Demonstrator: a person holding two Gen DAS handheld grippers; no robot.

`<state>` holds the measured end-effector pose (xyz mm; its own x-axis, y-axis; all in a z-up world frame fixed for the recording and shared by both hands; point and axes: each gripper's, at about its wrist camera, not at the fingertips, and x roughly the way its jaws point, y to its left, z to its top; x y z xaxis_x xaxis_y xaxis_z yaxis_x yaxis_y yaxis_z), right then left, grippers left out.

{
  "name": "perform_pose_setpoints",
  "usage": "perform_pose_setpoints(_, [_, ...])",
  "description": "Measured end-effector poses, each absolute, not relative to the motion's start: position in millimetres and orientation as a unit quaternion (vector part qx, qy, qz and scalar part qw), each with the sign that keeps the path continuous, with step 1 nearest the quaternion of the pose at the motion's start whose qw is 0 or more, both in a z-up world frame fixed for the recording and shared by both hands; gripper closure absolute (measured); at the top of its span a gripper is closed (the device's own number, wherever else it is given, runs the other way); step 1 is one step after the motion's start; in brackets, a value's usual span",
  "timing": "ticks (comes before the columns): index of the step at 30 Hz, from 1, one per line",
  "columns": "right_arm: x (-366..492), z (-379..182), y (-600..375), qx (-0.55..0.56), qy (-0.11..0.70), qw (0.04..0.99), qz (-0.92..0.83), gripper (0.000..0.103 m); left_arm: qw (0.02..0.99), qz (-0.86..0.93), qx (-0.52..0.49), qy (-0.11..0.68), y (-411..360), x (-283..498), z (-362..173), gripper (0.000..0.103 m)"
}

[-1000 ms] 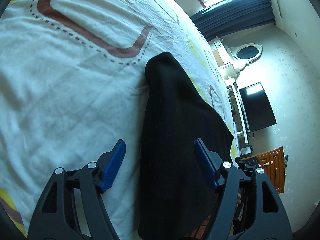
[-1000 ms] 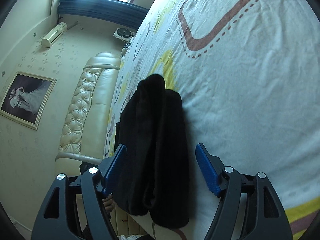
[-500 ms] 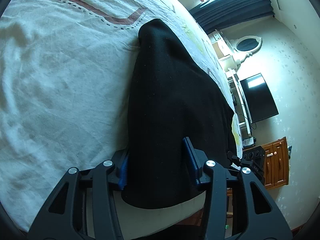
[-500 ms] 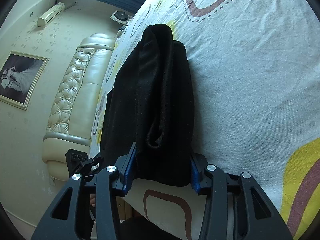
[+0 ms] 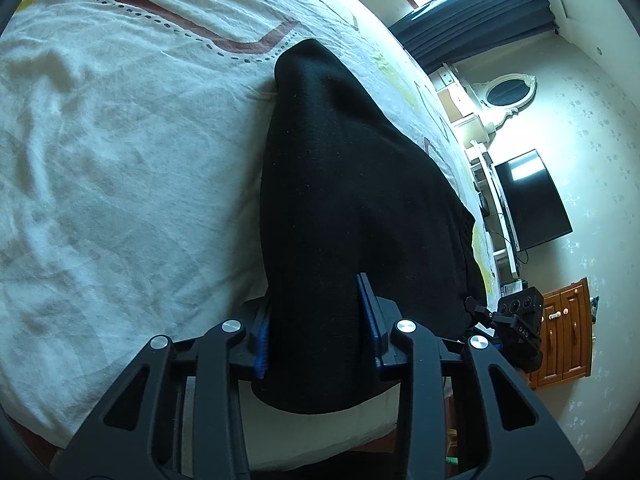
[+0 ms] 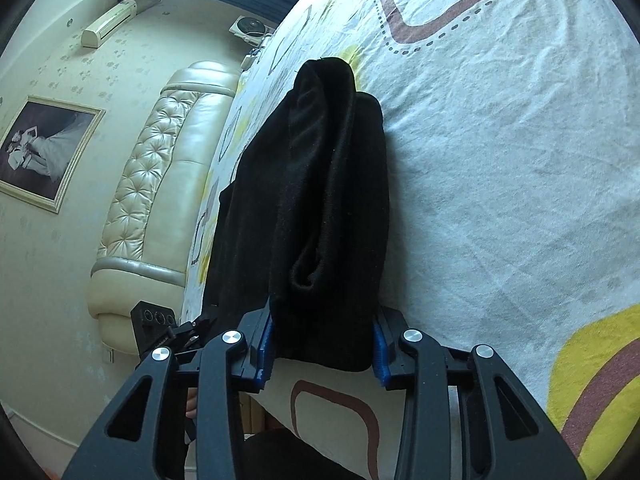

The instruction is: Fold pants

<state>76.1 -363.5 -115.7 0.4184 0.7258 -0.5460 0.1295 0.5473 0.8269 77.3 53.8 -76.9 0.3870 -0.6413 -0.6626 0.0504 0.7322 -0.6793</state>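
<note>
The black pants (image 5: 344, 184) lie folded lengthwise on the white patterned bedsheet (image 5: 120, 152), at the near edge of the bed. My left gripper (image 5: 316, 320) is shut on one end of the pants; the cloth fills the gap between its blue pads. My right gripper (image 6: 322, 340) is shut on the other end of the pants (image 6: 320, 184), where the layered hem edges bunch between the blue pads. Each gripper shows in the other's view: the right one (image 5: 516, 320) and the left one (image 6: 160, 328).
The bedsheet (image 6: 500, 160) stretches far beyond the pants. A tufted cream headboard (image 6: 160, 184) is at one side. A dark TV (image 5: 528, 200), a wooden cabinet (image 5: 560, 332) and dark curtains (image 5: 476, 12) stand past the bed's other side.
Both grippers moved forward onto the ends of the pants and closed on the cloth; a second ago both were open and short of it.
</note>
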Motion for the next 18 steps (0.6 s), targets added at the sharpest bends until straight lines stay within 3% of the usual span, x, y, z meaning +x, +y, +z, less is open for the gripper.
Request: perform_pose_setpoints(18, [62.8,-105.1,-363.4,0.428,0.493,0.727,0.214,0.066,0.775,-0.222,-0.289,0.517,55.7,68.3,-73.7,0.073])
